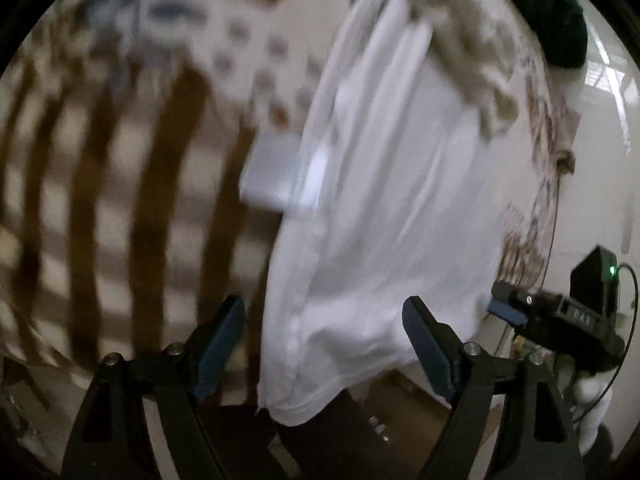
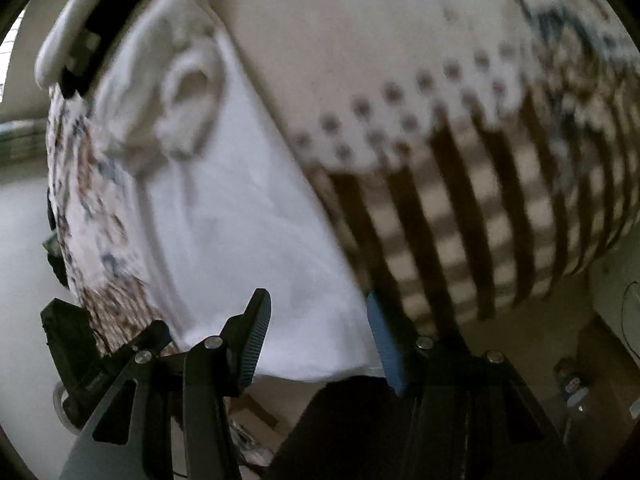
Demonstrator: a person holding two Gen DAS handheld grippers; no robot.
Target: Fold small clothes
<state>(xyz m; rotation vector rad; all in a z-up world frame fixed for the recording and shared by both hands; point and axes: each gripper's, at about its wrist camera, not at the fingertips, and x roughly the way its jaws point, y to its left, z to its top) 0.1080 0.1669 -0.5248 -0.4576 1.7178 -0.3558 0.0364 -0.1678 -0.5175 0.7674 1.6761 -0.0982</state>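
Left wrist view: both grippers' jaws are seen released at the white T-shirt [image 1: 384, 200] hem; hem corners should be gripped squarely before folding.

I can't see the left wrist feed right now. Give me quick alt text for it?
The open left gripper faces the lower hem of a white garment, which lies over a brown-striped, dotted tablecloth with its near edge hanging off the table. The image is motion-blurred. The right gripper shows at the garment's right edge, and a crumpled cream cloth lies at the far end.
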